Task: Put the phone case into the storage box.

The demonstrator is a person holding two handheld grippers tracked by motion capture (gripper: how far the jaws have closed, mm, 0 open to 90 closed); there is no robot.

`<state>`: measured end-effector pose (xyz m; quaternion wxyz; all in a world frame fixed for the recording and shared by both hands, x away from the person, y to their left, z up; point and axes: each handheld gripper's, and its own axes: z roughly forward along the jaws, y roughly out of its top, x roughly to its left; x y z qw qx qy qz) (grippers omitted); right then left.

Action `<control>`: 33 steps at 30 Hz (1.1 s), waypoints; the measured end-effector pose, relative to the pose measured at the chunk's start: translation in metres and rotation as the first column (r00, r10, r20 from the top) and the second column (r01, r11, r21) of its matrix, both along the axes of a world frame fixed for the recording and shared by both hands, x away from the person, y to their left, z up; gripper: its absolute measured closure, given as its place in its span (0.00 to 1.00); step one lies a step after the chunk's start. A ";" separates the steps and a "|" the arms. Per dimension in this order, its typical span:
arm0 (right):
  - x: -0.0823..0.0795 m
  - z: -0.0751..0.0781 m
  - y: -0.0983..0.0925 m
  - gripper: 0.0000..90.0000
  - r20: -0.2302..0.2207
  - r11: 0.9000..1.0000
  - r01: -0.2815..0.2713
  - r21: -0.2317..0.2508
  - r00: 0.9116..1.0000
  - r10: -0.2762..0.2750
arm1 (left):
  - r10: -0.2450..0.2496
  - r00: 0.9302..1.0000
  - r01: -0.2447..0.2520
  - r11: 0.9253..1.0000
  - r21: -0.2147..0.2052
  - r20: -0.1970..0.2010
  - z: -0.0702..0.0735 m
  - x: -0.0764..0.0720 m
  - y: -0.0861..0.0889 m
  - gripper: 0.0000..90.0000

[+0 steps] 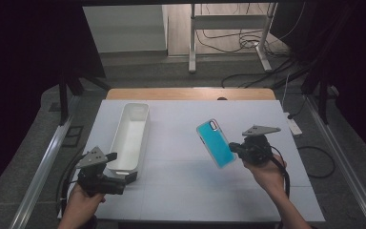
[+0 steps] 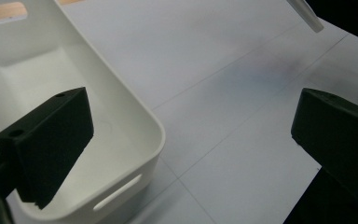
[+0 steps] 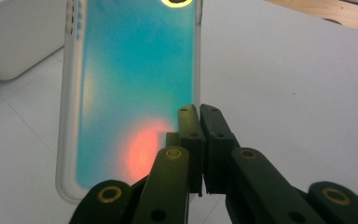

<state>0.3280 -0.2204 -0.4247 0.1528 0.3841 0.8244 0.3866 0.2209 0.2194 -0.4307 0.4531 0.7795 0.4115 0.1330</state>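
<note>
In the high view the right claw (image 1: 236, 149) sits right of centre, pinching the lower edge of a phone (image 1: 215, 143) with a teal back, which is lifted off the white table (image 1: 181, 191) and tilted up toward the upper left. In the right gripper view the jaws are pressed together on the phone's (image 3: 130, 93) side rim. At lower left the left claw (image 1: 124, 177) is spread wide, one jaw over the near end of the white bin (image 1: 131, 136), the other over bare table.
</note>
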 end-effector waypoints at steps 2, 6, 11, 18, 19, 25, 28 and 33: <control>0.000 0.000 0.001 0.98 0.002 1.000 -0.003 0.002 1.000 0.003 | -0.014 1.000 0.014 1.000 0.001 0.001 0.001 0.005 -0.005 0.00; -0.001 0.001 0.003 0.98 0.007 1.000 -0.008 0.002 1.000 0.008 | -0.025 1.000 0.025 1.000 -0.011 0.000 0.003 0.013 -0.011 0.00; -0.002 0.002 0.004 0.98 0.011 1.000 -0.014 0.004 1.000 0.014 | -0.033 0.999 0.032 0.998 -0.045 -0.013 0.004 0.023 -0.018 0.00; -0.003 0.002 0.007 0.98 0.018 1.000 -0.021 0.004 1.000 0.021 | -0.042 0.999 0.040 0.996 -0.079 -0.023 0.007 0.036 -0.025 0.00; -0.003 0.002 0.008 0.98 0.018 1.000 -0.022 0.004 1.000 0.022 | -0.045 0.999 0.044 0.996 -0.081 -0.017 0.008 0.038 -0.027 0.00; -0.004 0.003 0.011 0.98 0.023 1.000 -0.029 0.004 0.999 0.029 | -0.066 0.998 0.064 0.993 -0.095 -0.013 0.012 0.048 -0.038 0.00; -0.005 0.003 0.012 0.98 0.024 0.999 -0.033 0.005 0.999 0.032 | -0.074 0.997 0.072 0.992 -0.102 -0.019 0.013 0.052 -0.044 0.00; -0.006 0.003 0.015 0.98 0.030 0.999 -0.041 0.003 0.999 0.041 | -0.080 0.996 0.075 0.991 -0.114 -0.040 0.014 0.060 -0.052 0.00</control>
